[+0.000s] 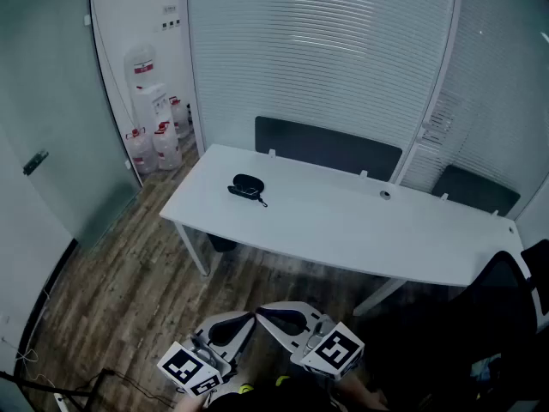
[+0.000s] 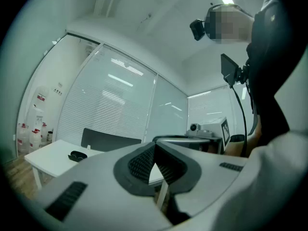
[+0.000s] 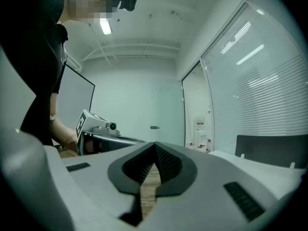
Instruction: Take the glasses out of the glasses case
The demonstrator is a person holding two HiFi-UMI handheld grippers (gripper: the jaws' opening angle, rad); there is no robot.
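Observation:
A closed black glasses case (image 1: pixel 247 186) lies on the left part of a white table (image 1: pixel 343 221), with a short strap trailing toward the front edge. Both grippers are held low at the bottom of the head view, well short of the table. My left gripper (image 1: pixel 253 316) is shut with nothing between its jaws, and its tips nearly meet those of my right gripper (image 1: pixel 258 310), which is also shut and empty. In the left gripper view the case (image 2: pixel 77 155) shows small on the table (image 2: pixel 50 159) at far left. No glasses are visible.
Dark chair backs (image 1: pixel 326 147) stand behind the table against a blind-covered glass wall. A black office chair (image 1: pixel 506 307) is at the right front. Water bottles and a dispenser (image 1: pixel 154 123) stand in the back left corner. Wooden floor (image 1: pixel 129 299) lies between me and the table.

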